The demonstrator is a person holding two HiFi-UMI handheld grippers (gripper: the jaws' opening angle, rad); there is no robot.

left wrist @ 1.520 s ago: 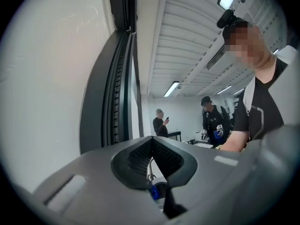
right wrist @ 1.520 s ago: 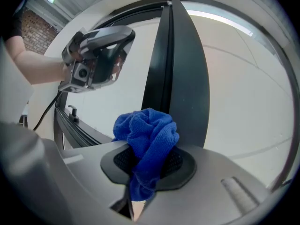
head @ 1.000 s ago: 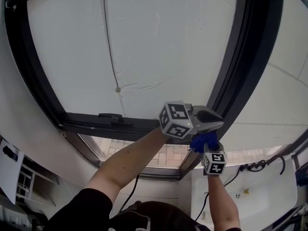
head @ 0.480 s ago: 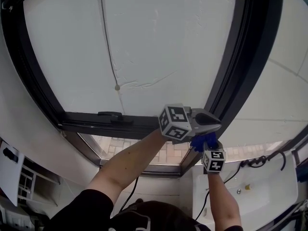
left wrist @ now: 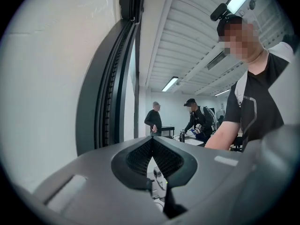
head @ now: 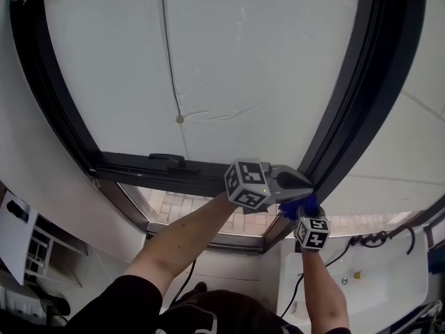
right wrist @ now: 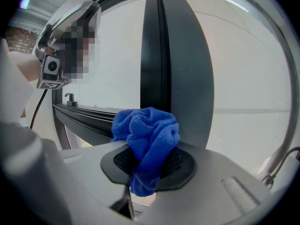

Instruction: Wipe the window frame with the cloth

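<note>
My right hand-held gripper [right wrist: 149, 165] pinches the bunched cloth [right wrist: 147, 130], with the frame [right wrist: 157, 55] at 12 o'clock. My left hand-held gripper [left wrist: 152, 161] is closed and empty. I judge friction on the frame could tug the cloth free.

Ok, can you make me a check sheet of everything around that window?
Surface: white window pane with a dark frame around it.
Job's things: blue cloth, bunched up, in front of the frame post.
Clutter: nothing seen on the frame.
Grippers: right gripper shut on the cloth; left gripper shut, empty, beside it.
Cables: thin cord hangs down the pane; black cable low on the right.
Surroundings: two people far back under ceiling lights; brick paving shows through the lower glass.
</note>
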